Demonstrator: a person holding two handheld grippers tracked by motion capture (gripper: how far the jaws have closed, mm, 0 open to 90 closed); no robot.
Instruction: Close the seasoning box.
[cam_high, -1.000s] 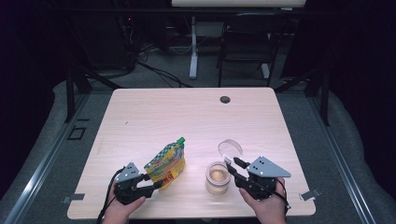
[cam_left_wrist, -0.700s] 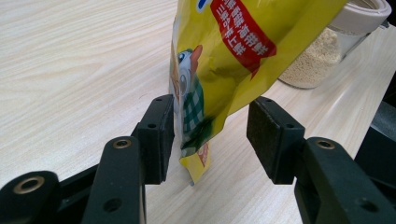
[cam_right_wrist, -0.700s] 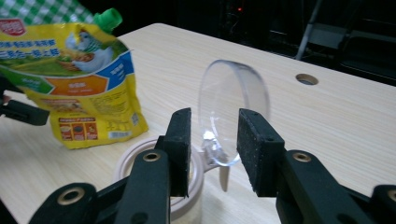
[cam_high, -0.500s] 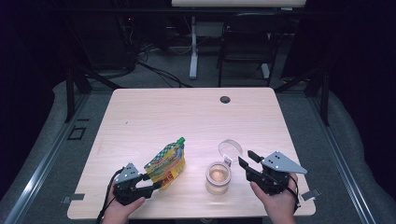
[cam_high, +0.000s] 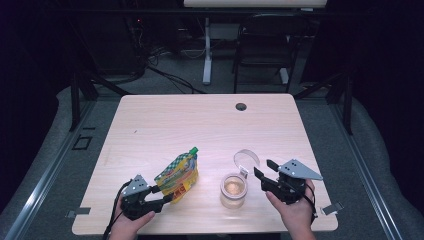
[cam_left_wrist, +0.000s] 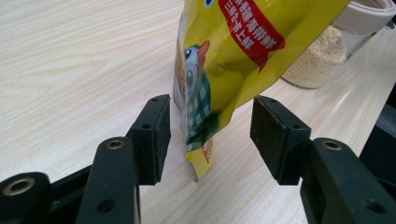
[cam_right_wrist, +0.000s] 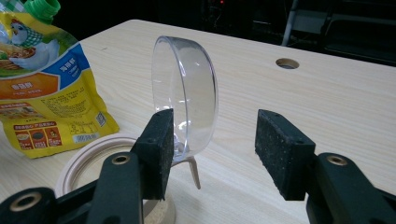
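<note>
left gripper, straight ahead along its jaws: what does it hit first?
The yellow pouch. Its bottom corner already sits between the open jaws of the left gripper, pads not touching it; the jaws have just been opening. Behind it stands the jar of granules, though how far behind is unclear.

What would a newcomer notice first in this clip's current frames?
The bright yellow pouch with a green cap stands at the table's near left, its bottom corner between the open left gripper jaws. Right of it stands a glass jar of pale grains, its clear lid flipped upright, with the open right gripper beside it.
</note>
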